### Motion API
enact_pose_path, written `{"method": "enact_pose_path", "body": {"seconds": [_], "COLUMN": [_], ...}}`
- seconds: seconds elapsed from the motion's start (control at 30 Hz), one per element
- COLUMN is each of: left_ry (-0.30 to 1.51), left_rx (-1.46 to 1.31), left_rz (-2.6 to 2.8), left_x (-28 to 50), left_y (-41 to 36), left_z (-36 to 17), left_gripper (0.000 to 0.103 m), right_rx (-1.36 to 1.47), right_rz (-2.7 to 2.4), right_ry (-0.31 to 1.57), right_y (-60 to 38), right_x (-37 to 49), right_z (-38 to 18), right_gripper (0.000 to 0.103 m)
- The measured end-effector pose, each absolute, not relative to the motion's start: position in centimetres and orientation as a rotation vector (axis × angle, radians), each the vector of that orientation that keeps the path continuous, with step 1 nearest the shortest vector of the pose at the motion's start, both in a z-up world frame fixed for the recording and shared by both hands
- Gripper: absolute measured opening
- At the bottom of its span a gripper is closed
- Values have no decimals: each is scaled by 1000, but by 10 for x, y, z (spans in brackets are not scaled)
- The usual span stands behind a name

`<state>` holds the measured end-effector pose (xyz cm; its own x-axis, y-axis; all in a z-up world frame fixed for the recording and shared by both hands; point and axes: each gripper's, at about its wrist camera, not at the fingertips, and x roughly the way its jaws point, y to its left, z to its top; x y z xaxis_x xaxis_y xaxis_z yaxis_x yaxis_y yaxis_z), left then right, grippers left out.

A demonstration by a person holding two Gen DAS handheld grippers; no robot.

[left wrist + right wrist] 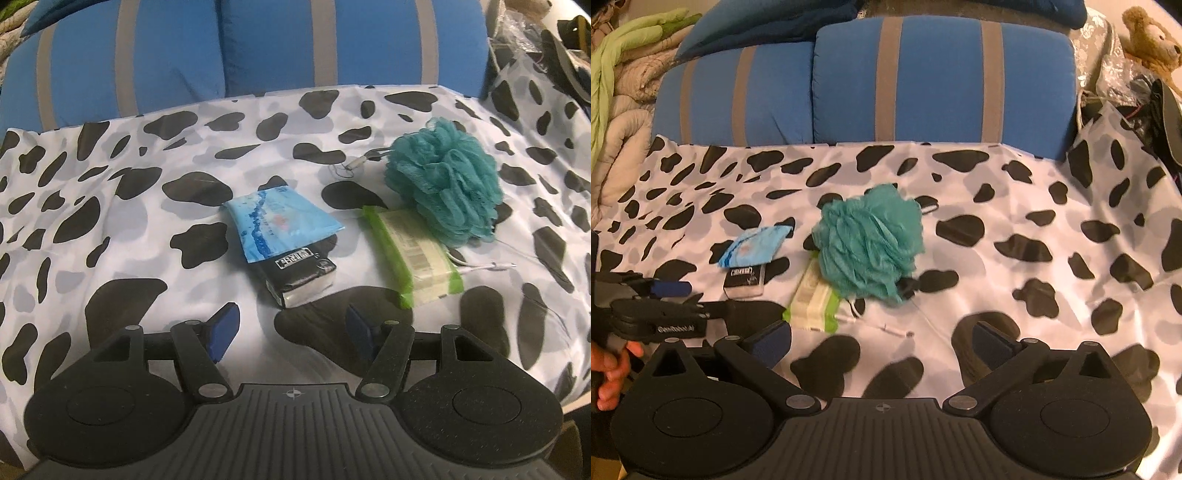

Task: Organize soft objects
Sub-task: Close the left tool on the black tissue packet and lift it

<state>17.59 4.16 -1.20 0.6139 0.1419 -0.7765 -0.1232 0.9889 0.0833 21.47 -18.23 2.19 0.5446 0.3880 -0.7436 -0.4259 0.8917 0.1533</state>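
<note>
Four soft things lie together on the cow-print sheet [110, 206]. A light blue pack [280, 221] rests partly on a black tissue pack [303, 280]. To their right is a green-edged pack [410, 254], with a teal bath loofah [443, 181] touching its far end. My left gripper [291, 328] hovers open just short of the black pack, with nothing between its blue pads. In the right wrist view the loofah [868, 243] is straight ahead, and the green-edged pack [812, 302], black pack [746, 280] and blue pack [753, 245] lie left of it. My right gripper [881, 339] is open and empty. The left gripper [683, 297] shows at the left edge.
Two blue pillows with grey stripes [923, 85] close off the far side of the sheet. A white cable [886, 326] runs out from under the loofah. A quilt [620, 110] lies far left; a teddy bear [1152, 40] and dark clutter [1160, 110] far right. A hand [613, 369] holds the left gripper.
</note>
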Motion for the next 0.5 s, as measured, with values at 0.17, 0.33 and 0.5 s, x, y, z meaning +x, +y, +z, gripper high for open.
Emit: {"method": "enact_pose_path", "body": {"seconds": [0.17, 0.33, 0.5], "left_ry": [929, 940, 929], "left_rx": [1, 18, 1], "left_rz": [159, 161, 159], "left_x": [188, 203, 216], "left_y": [46, 46, 48], "left_z": [-20, -30, -39], "left_gripper": [76, 76, 76], "right_rx": [-58, -79, -84], "right_rz": [488, 483, 484], "right_ry": [874, 880, 882], "right_y": [-174, -170, -169], "right_x": [220, 219, 218], "right_z": [21, 21, 21], "right_gripper": [103, 103, 103]}}
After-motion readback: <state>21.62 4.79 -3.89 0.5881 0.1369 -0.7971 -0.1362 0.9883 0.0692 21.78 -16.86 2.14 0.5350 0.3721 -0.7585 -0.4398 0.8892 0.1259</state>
